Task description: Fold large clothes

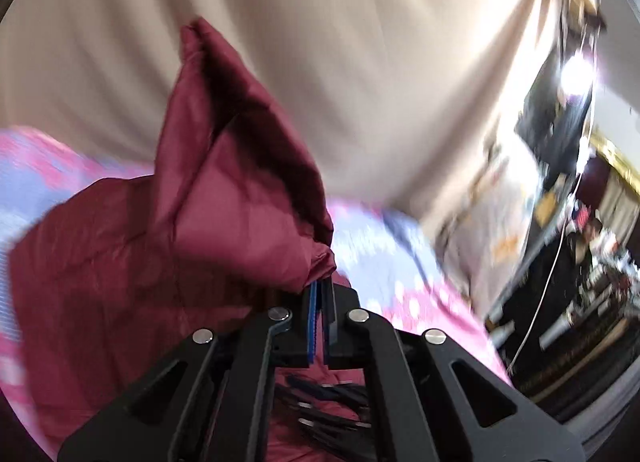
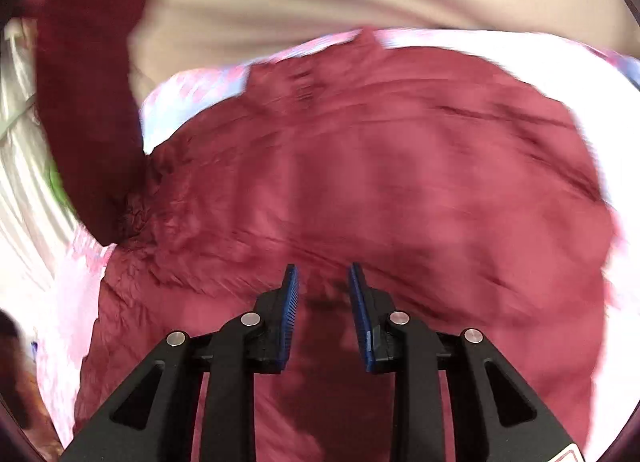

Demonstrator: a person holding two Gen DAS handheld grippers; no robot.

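Note:
A large maroon padded garment point(image 2: 360, 182) lies spread on a pink and blue patterned bedsheet point(image 2: 188, 98). In the left wrist view my left gripper point(image 1: 322, 290) is shut on an edge of the maroon garment point(image 1: 224, 190), and a long part of it stands lifted above the bed. That lifted part shows in the right wrist view as a raised maroon sleeve point(image 2: 92, 74) at the upper left. My right gripper point(image 2: 322, 274) hangs open just above the garment's near part, with nothing pinched between its blue pads point(image 2: 290, 302).
A beige curtain point(image 1: 320, 42) hangs behind the bed. To the right in the left wrist view are dark cluttered furniture point(image 1: 580, 282), a bright lamp point(image 1: 576, 74) and a white cord point(image 1: 552, 270). White bedding point(image 2: 24, 182) lies at the left in the right wrist view.

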